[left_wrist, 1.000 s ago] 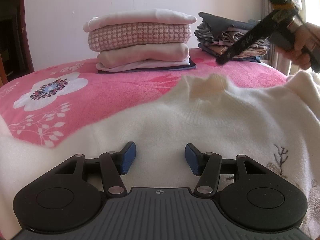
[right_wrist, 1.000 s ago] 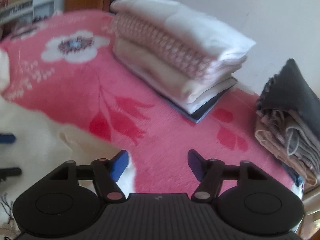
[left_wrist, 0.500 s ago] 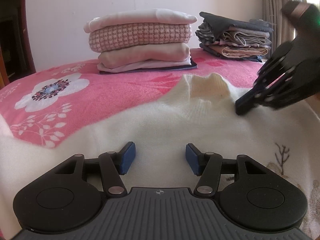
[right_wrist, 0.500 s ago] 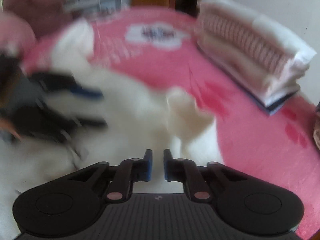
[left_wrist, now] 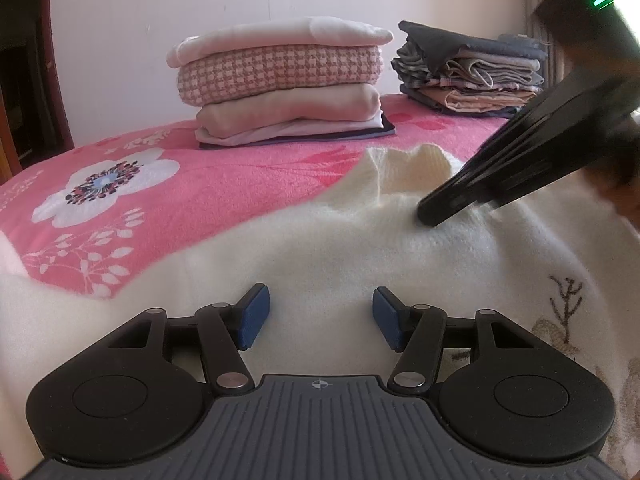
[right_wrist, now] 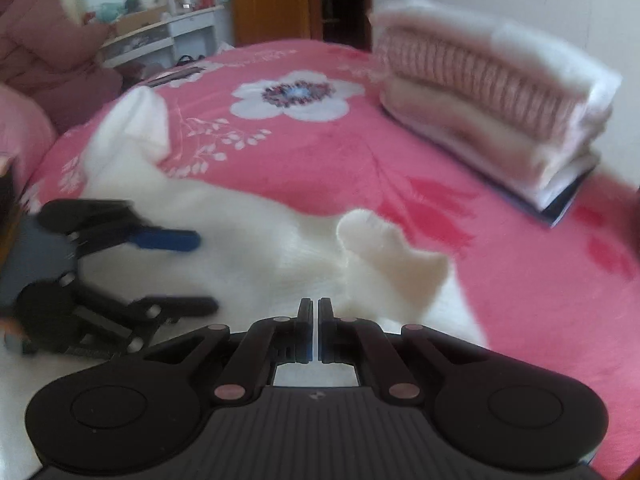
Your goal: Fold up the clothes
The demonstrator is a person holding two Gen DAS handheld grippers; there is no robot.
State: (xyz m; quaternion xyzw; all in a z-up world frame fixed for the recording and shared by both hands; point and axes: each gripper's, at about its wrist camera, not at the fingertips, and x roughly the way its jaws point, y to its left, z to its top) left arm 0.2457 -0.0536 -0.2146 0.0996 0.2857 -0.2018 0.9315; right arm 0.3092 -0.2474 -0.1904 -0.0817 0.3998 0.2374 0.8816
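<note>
the left gripper (left_wrist: 320, 318) sits low over the cream sweater (left_wrist: 340, 248), its blue-padded fingers (left_wrist: 253, 316) spread wide with only knit fabric showing between them. the sweater lies flat on the pink flowered blanket (left_wrist: 224, 172), covering the near part of the bed, and brown stitched decoration (left_wrist: 560, 320) shows on it at the right edge of the left wrist view.

a little further on, the right gripper (left_wrist: 430, 216) comes in from the upper right, its dark tip touching the sweater just below the ribbed collar (left_wrist: 412, 164). in its own view the right gripper (right_wrist: 315, 322) has its fingers pressed together with only a thin slit between them; whether any knit is pinched in that slit cannot be told. the collar (right_wrist: 384, 244) stands up just beyond the tips, slightly to the right. the left gripper (right_wrist: 132, 272) shows blurred at the left of this view, resting on the sweater (right_wrist: 248, 248), and one sleeve (right_wrist: 136, 120) stretches away toward the far left corner of the bed.

beyond the sweater, bare blanket (right_wrist: 320, 160) with a large white flower (left_wrist: 106, 184) runs to the wall. there a stack of folded pink and white clothes (left_wrist: 284, 84) stands, well apart from the sweater, and to its right a second stack of grey and beige clothes (left_wrist: 472, 76). in the right wrist view a wooden door (right_wrist: 276, 0) and a white shelf with bottles (right_wrist: 160, 28) are in the background.
</note>
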